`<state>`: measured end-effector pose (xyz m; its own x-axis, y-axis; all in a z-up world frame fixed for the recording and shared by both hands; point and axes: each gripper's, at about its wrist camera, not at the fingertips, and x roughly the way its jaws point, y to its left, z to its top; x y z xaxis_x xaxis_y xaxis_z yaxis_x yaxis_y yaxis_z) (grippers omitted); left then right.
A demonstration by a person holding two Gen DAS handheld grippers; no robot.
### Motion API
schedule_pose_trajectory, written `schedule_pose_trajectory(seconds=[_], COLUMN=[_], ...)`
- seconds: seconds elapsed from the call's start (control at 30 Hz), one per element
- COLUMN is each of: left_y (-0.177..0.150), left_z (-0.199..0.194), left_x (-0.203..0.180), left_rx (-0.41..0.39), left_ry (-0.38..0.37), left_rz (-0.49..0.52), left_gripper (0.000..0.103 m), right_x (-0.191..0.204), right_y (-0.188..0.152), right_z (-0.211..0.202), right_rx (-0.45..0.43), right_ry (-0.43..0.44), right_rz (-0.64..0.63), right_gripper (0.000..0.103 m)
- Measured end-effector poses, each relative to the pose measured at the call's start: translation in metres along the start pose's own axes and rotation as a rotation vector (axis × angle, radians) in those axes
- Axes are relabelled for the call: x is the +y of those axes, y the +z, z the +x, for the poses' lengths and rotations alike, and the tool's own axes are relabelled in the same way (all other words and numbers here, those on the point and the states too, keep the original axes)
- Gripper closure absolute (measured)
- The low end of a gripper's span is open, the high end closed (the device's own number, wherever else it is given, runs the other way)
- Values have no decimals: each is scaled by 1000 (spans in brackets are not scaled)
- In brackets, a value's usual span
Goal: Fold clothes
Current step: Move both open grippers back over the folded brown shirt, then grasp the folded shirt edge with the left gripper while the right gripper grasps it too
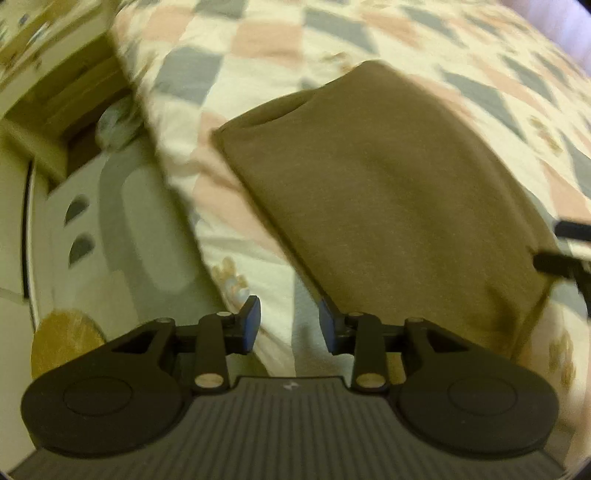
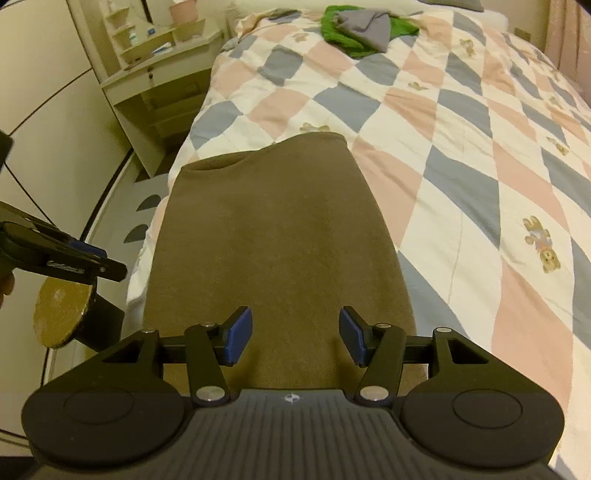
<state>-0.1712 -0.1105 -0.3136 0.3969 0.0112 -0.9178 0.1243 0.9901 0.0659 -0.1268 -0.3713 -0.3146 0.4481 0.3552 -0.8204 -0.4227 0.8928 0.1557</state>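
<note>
The brown garment [image 2: 277, 236] lies flat and folded into a long panel on the checked quilt [image 2: 461, 122] of the bed, near the bed's left edge, its far end showing a curved opening.

My right gripper [image 2: 294, 336] is held low over the garment's near end, pointing along its length. Its jaws are spread wide, the blue pads [image 2: 236, 339] hovering over brown cloth with nothing between them; I cannot tell if they touch the fabric.

My left gripper [image 1: 290, 325] sits at the garment's near left corner, angled across the bed edge. Its jaws are also spread, empty. The right-hand pad [image 1: 327, 325] is just beside the garment's edge; the left-hand one is over bare quilt. This view is blurred.

At the far end of the bed, a green garment [image 2: 354, 33] with a grey one [image 2: 369, 26] on it lies in a heap. A cream nightstand [image 2: 162, 74] stands to the left of the bed.
</note>
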Motion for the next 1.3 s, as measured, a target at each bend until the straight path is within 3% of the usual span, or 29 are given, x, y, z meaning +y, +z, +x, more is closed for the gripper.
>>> schedule_pose_trajectory(seconds=[0.1, 0.2, 0.23, 0.3, 0.47, 0.67, 1.07, 1.17, 1.3], left_y=[-44, -102, -119, -142, -160, -184, -226, -230, -215], left_z=[-18, -21, -21, -19, -5, 24, 71, 78, 77], left_x=[-28, -58, -67, -77, -91, -100, -106, -101, -101], left_rx=[-179, -292, -319, -352, -402, -447, -751, -831, -840], left_ry=[26, 84, 98, 99, 170, 211, 362, 377, 377], left_rz=[340, 696, 791, 881, 989, 1212, 1452, 1491, 1412], left_gripper=[69, 66, 66, 64, 64, 64, 61, 60, 56], right_x=[-6, -10, -12, -15, -21, -23, -34, -28, -16], right_y=[-11, -32, -39, -53, -74, -84, -95, -106, -135], right_z=[-9, -18, -20, -23, -25, -20, -7, -2, 4], right_rx=[14, 50, 63, 87, 109, 119, 113, 93, 5], right_ry=[-14, -56, -66, -86, -121, -129, -164, -217, -289], right_rz=[-46, -149, -176, -228, -258, -269, -361, -538, -915], right_gripper=[47, 47, 45, 44, 42, 39, 34, 31, 31])
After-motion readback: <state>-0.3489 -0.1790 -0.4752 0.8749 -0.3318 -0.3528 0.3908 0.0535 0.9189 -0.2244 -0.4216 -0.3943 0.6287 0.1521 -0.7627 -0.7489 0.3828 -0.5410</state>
